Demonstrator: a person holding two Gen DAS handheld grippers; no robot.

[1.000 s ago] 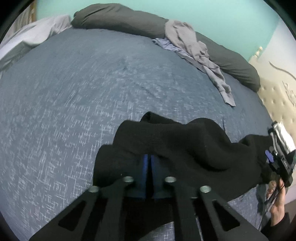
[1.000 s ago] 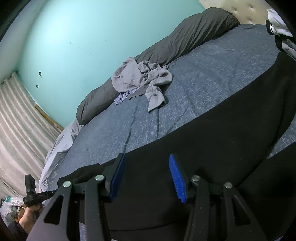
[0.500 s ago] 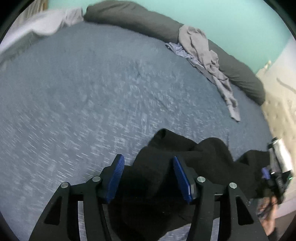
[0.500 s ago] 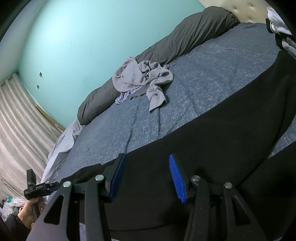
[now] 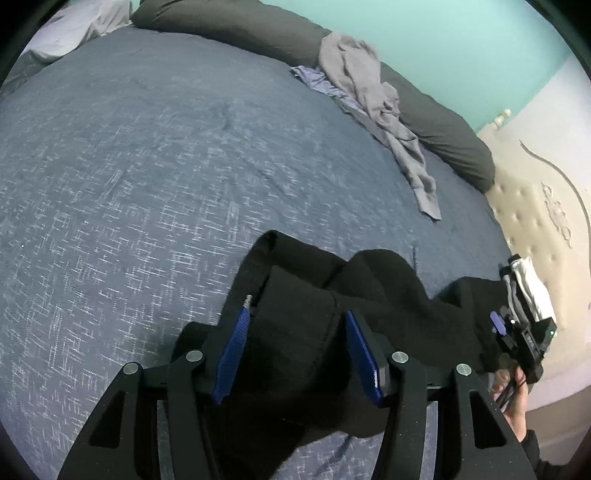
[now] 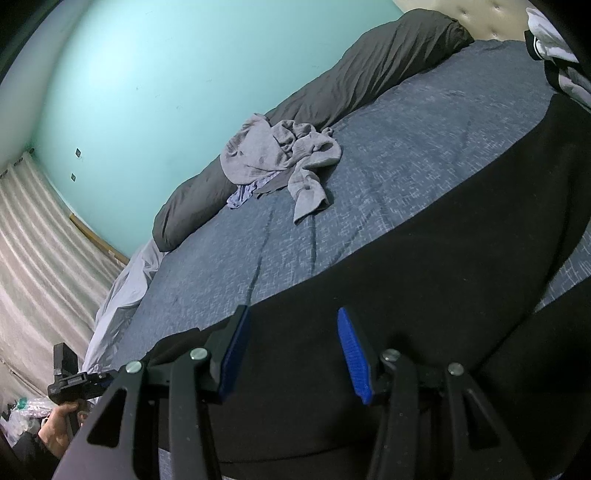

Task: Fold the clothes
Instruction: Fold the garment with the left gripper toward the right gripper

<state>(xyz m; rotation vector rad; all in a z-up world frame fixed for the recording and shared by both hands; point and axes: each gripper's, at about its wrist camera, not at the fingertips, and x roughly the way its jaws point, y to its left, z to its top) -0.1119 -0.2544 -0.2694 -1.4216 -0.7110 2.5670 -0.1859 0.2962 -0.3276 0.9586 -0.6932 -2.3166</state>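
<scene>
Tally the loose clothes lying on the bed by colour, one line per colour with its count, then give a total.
Black: 1, the black garment under both grippers.
Grey: 1, the crumpled grey garment by the dark bolster.
Lavender: 1, the lavender piece showing under the grey one.
Black and white: 1, the black-and-white item at the edge.
Total: 4

No readable text, label, brand, number or sign appears in either view. The black garment (image 5: 314, 332) lying on the bed (image 5: 147, 166) carries no visible print or tag. The grey clothes (image 6: 280, 155) heaped further back show no lettering. The turquoise wall (image 6: 147, 74) bears two small dark square marks, too small to tell whether anything is written on them. The black frames and blue pads of the gripping tools show no markings.
</scene>
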